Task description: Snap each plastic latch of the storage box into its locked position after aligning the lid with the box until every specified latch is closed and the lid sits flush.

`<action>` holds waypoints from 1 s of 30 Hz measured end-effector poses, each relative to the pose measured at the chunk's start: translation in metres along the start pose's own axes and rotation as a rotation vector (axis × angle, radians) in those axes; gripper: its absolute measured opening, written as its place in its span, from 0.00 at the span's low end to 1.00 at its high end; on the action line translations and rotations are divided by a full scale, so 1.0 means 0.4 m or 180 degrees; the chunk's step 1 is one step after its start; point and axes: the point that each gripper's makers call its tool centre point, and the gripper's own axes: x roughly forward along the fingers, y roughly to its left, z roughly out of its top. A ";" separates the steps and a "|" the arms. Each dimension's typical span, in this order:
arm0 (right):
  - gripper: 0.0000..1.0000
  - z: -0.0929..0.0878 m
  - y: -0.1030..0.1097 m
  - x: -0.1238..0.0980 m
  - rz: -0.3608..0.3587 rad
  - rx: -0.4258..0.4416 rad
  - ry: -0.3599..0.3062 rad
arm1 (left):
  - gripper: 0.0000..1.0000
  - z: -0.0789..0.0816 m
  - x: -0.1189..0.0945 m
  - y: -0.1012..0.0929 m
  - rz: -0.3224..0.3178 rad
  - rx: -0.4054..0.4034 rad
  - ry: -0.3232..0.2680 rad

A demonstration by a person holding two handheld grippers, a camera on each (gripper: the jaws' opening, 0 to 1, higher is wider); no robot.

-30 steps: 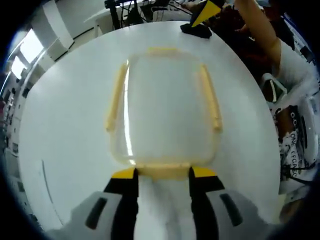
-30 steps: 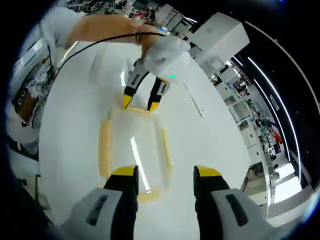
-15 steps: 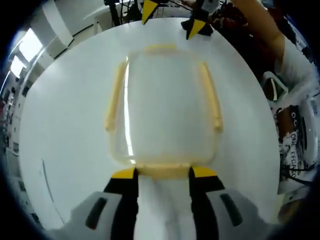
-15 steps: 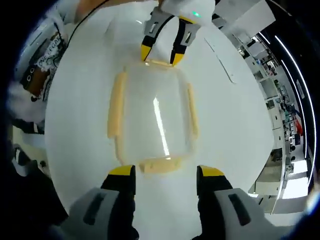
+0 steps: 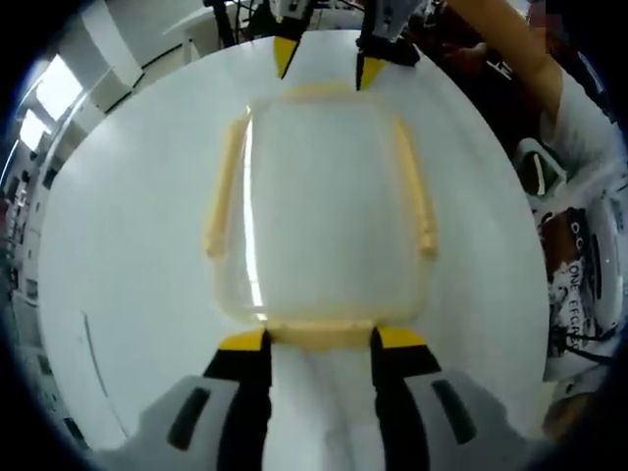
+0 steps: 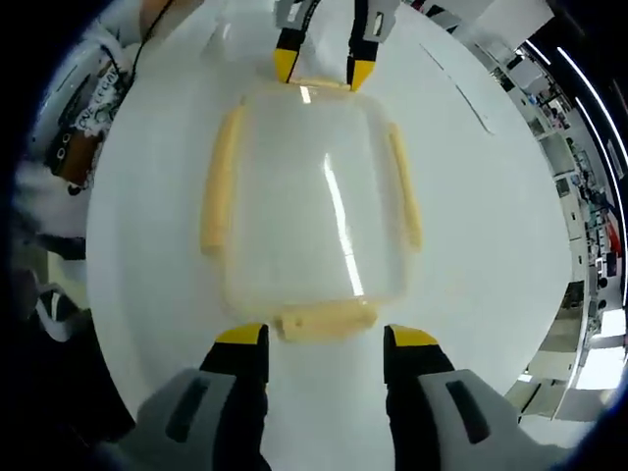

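A clear storage box [image 5: 319, 206] with its lid on and pale yellow latches lies on a white round table [image 5: 118, 245]. My left gripper [image 5: 321, 341] is open, its yellow tips on either side of the near end latch [image 5: 319, 334]. My right gripper [image 6: 319, 340] is open too, with the opposite end latch [image 6: 327, 319] just ahead of its tips. Each gripper appears at the far end of the box in the other's view: the right one [image 5: 322, 57], the left one [image 6: 318, 67]. Long side latches [image 6: 218, 182] run down both sides.
A person's arm [image 5: 510, 49] and sleeve [image 6: 78, 88] reach in along one side of the table. Dark equipment and cables [image 5: 245, 20] stand beyond the table's far edge. White table surface surrounds the box on all sides.
The right gripper has moved in to the far end of the box and now lines up with its end latch. The left gripper and the box have stayed put.
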 end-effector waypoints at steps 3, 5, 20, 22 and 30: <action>0.46 0.003 -0.002 0.002 0.0022 0.0014 -0.0018 | 0.40 0.000 0.001 0.000 0.0001 0.0004 0.0019; 0.44 0.003 -0.003 0.005 0.0070 -0.0008 -0.0050 | 0.40 0.000 0.001 0.000 0.0003 0.0006 0.0029; 0.43 0.003 -0.007 0.018 0.0451 0.0003 -0.0151 | 0.39 0.004 0.002 0.000 0.0004 0.0043 0.0039; 0.43 0.005 -0.002 0.018 0.0519 -0.0019 -0.0146 | 0.39 0.004 0.002 0.000 -0.0002 0.0065 0.0022; 0.41 0.005 0.002 0.019 0.0710 0.0054 -0.0213 | 0.40 0.005 0.001 0.001 -0.0011 0.0084 0.0000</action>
